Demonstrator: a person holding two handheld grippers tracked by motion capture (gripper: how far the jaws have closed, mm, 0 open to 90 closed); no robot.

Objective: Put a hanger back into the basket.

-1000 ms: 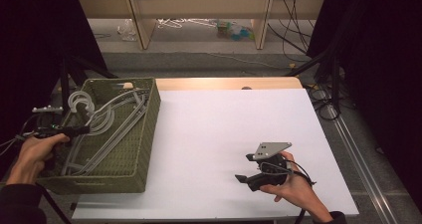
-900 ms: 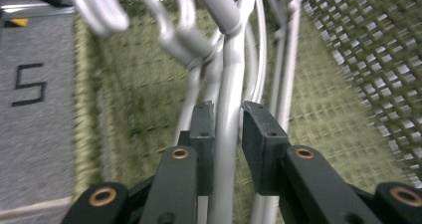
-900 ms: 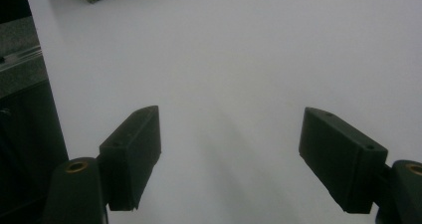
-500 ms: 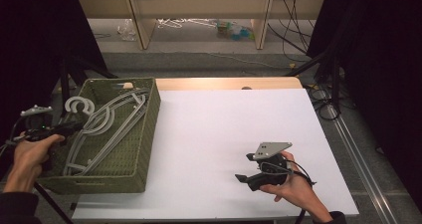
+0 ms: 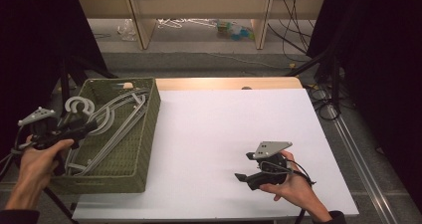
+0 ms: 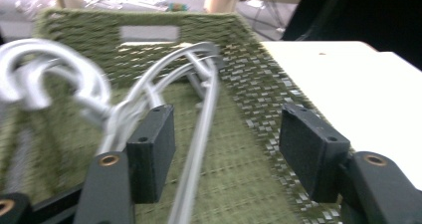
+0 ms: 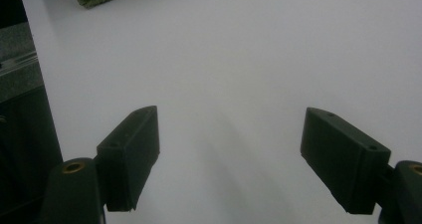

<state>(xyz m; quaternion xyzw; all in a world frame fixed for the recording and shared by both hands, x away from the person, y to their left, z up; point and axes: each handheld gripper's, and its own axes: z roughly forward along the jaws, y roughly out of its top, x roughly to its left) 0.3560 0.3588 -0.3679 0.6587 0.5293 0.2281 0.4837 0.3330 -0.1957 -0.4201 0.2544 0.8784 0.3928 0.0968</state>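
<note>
Now the left gripper [image 5: 87, 128] hovers at the green basket's [image 5: 144, 149] left rim, jaws just opened and empty; the grey hangers [image 5: 107, 122] lie inside, just beyond its tips

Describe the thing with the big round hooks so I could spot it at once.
Find the white table, then the green woven basket at its left edge. Inside lie grey plastic hangers; their round hooks poke up at the basket's left wall, nearest the left gripper.

basket [image 5: 142, 149] – table's [image 5: 224, 134] left edge | hangers [image 5: 107, 122] – inside basket
</note>
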